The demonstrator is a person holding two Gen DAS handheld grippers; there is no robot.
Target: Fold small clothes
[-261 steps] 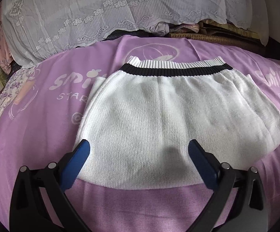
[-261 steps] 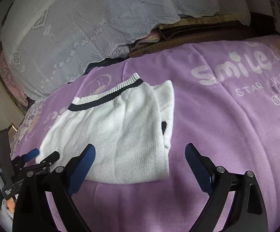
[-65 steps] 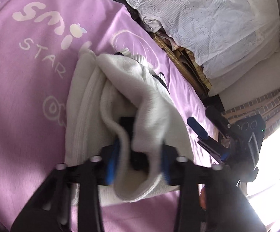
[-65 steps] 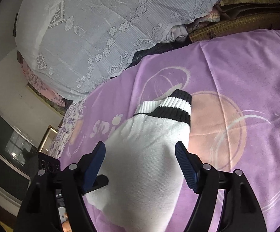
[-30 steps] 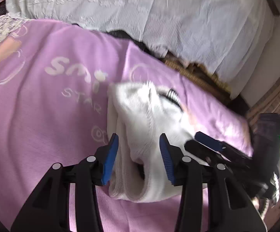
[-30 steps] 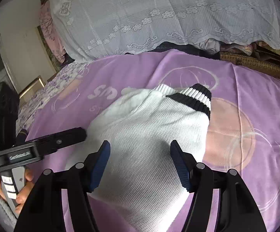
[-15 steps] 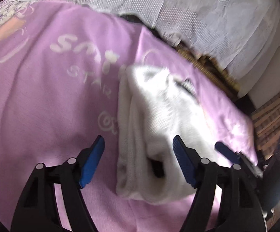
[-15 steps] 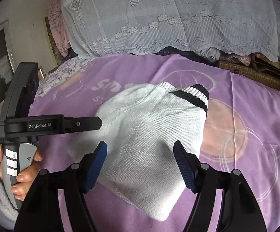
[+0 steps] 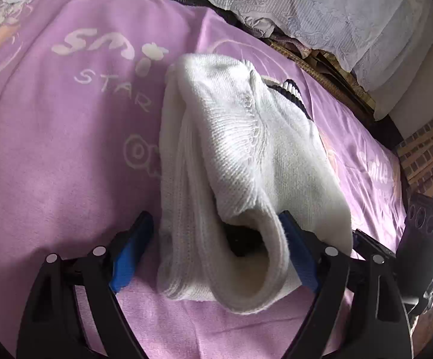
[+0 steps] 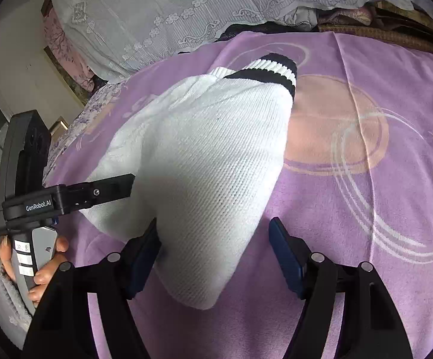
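A white knit garment [image 9: 246, 155] with a black-striped ribbed hem [image 10: 273, 68] lies folded into a thick bundle on the purple blanket [image 9: 52, 149]. My left gripper [image 9: 215, 251] straddles the bundle's near end. Its jaws are opening, the cloth lies loose between them, and the left pad stands clear of it. My right gripper [image 10: 215, 254] is open around the garment's near corner [image 10: 204, 284], with its pads apart from the knit. In the right wrist view the left gripper's finger [image 10: 102, 188] rests at the garment's left edge, held by a hand [image 10: 46, 269].
White lace-covered bedding [image 10: 201, 9] is piled along the back of the bed. Brown woven material [image 9: 330, 71] lies at the back right. The blanket carries a peach circle print [image 10: 330, 125] right of the garment. The right gripper's body [image 9: 425, 239] sits at the left wrist view's right edge.
The left jaws have spread wide off the folded bundle, which now rests on the blanket. The right gripper has dropped lower and closer over the garment's near corner.
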